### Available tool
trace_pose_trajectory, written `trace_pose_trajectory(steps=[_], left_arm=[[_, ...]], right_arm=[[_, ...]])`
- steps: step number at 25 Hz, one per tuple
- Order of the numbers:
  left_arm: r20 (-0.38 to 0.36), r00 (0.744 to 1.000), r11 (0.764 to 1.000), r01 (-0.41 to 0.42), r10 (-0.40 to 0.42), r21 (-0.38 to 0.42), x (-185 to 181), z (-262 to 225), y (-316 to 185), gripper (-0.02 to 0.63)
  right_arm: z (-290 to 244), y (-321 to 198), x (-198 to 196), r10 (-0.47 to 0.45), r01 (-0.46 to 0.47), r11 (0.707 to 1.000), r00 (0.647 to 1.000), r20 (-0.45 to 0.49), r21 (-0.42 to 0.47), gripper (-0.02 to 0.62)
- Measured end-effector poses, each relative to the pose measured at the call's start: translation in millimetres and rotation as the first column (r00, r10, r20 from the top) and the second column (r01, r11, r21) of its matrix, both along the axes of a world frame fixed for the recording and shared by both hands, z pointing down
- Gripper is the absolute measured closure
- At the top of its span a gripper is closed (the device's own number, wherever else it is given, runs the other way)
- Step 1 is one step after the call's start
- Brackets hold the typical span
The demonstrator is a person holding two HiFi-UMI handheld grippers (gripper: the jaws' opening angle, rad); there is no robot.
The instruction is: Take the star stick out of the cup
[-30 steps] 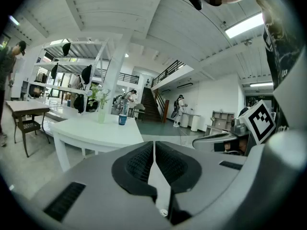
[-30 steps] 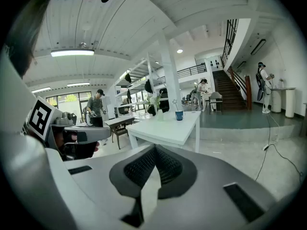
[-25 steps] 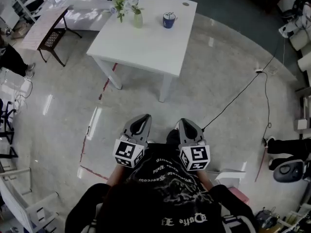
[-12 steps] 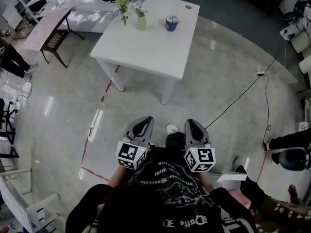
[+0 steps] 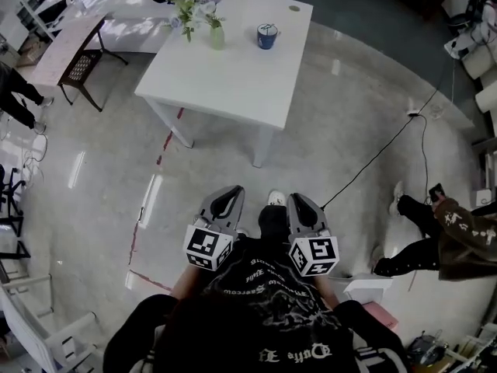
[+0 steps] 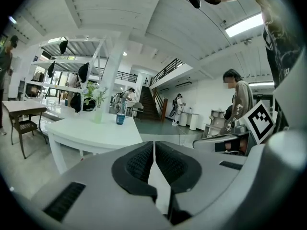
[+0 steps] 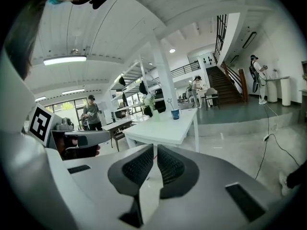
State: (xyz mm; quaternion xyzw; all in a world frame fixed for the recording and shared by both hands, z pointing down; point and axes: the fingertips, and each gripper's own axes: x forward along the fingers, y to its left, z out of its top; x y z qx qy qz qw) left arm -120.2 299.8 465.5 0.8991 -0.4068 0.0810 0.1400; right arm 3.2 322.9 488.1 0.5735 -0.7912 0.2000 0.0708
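The blue cup (image 5: 266, 35) stands near the far edge of the white table (image 5: 233, 76), well ahead of me across the floor. The star stick (image 7: 169, 101) rises from the cup (image 7: 175, 114) in the right gripper view. The left gripper view shows the cup (image 6: 120, 119) small beside a vase. Both grippers hang close to my body, far short of the table. My left gripper (image 5: 227, 195) (image 6: 154, 145) is shut with nothing in it. My right gripper (image 5: 299, 200) (image 7: 156, 148) has just been opening a little; a narrow gap shows, with nothing between the pads.
A vase of flowers (image 5: 216, 33) stands left of the cup. A black cable (image 5: 373, 162) runs over the floor right of the table. A person (image 5: 450, 231) crouches at the right, another (image 5: 19, 92) stands at the left. A dark-framed bench (image 5: 81, 53) sits far left.
A person has come into view at the right of the floor. The head view has shifted slightly. Both grippers stay almost where they were.
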Motion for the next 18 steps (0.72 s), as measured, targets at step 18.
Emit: trace_pose_trajectory(steps=[18], left_arm=[[0.022, 1.000, 1.000, 0.003, -0.002, -0.028, 120, 4, -160, 0.583]], right_arm=[[13, -155, 127, -0.016, 0.017, 0.999, 1.000, 0.021, -0.048, 0.568]])
